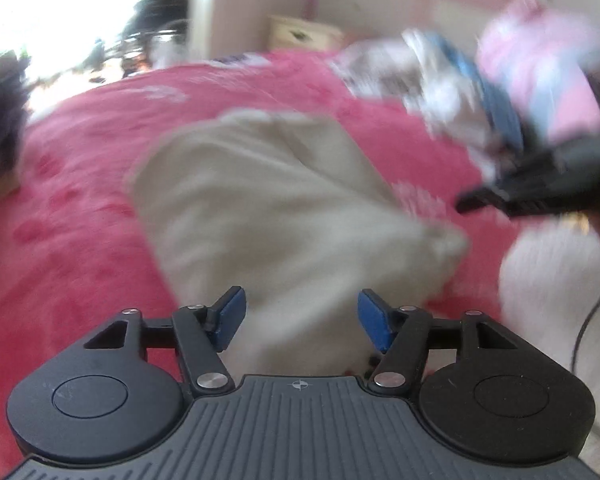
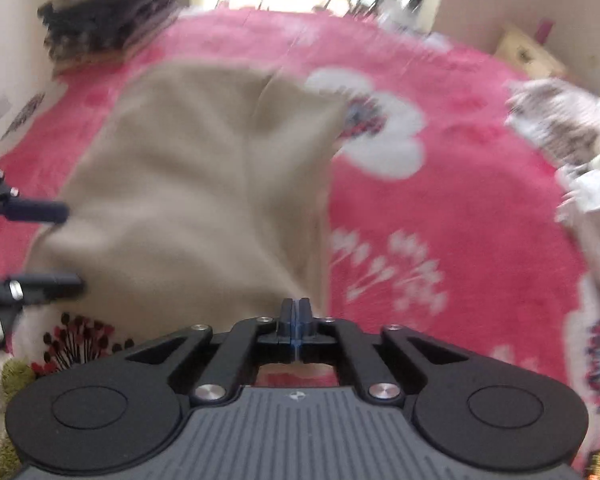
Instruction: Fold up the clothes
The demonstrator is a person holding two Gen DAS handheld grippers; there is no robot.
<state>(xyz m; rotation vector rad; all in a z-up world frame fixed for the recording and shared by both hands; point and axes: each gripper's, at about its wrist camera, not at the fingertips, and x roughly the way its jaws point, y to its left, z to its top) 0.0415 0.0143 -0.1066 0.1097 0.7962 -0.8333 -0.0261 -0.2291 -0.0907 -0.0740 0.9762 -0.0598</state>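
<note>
Right gripper (image 2: 295,316), its blue-padded fingers pressed together, appears to pinch the near edge of a beige garment (image 2: 204,168) spread over a pink floral blanket (image 2: 460,184), seemingly to anchor that edge for a fold; blur leaves it unclear how much cloth sits between the pads. Left gripper (image 1: 300,316) hangs with its fingers spread wide and nothing between them, poised over the same cloth, which from its own camera runs from 6 o'clock up toward 11. Judging by that stance, it is likely placed to take a second hold. A pile of unfolded laundry (image 2: 568,136) lies at 2 o'clock in the right wrist view, well apart from the work, and a dark stack of clothes (image 2: 104,12) sits at 11 o'clock against the wall.
</note>
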